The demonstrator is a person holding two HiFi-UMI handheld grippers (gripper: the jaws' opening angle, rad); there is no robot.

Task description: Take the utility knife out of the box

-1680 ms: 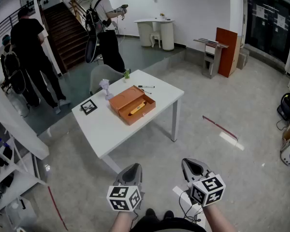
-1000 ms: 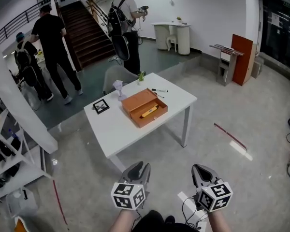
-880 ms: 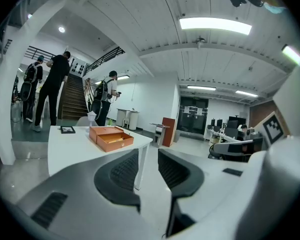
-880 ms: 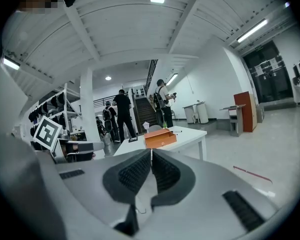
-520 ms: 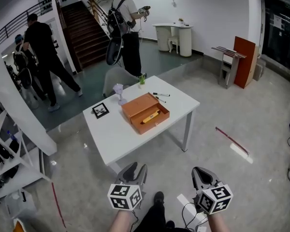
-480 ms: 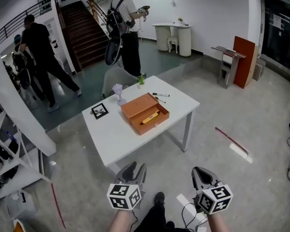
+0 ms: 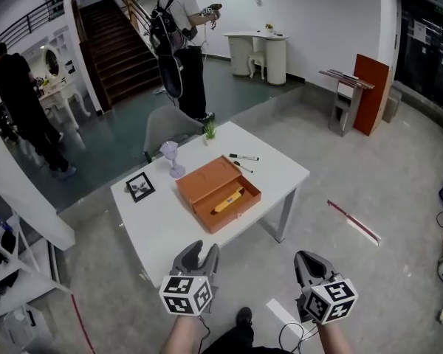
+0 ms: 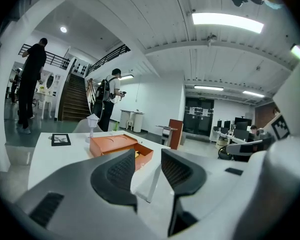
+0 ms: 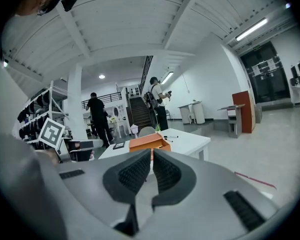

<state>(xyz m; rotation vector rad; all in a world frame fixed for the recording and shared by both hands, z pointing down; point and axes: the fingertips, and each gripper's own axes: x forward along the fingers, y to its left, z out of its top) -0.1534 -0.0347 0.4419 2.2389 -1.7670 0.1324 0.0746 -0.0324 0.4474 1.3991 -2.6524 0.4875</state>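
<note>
The left fingers (image 8: 121,171) have just been opening and stand wide apart with nothing between them; the right fingers (image 9: 135,173) sit almost together, also empty. Well ahead of both, the utility knife (image 7: 228,200) lies in the open box (image 7: 242,211) on the surface (image 7: 170,227). The best move is probably to step closer first, then bring the left fingers across its handle.

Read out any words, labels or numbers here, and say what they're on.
No words or numbers are readable.
Two marker cubes: black-and-white square patterns, no letters.
Papers on the dark doors: too small to read.
Framed picture: too small to read.
</note>
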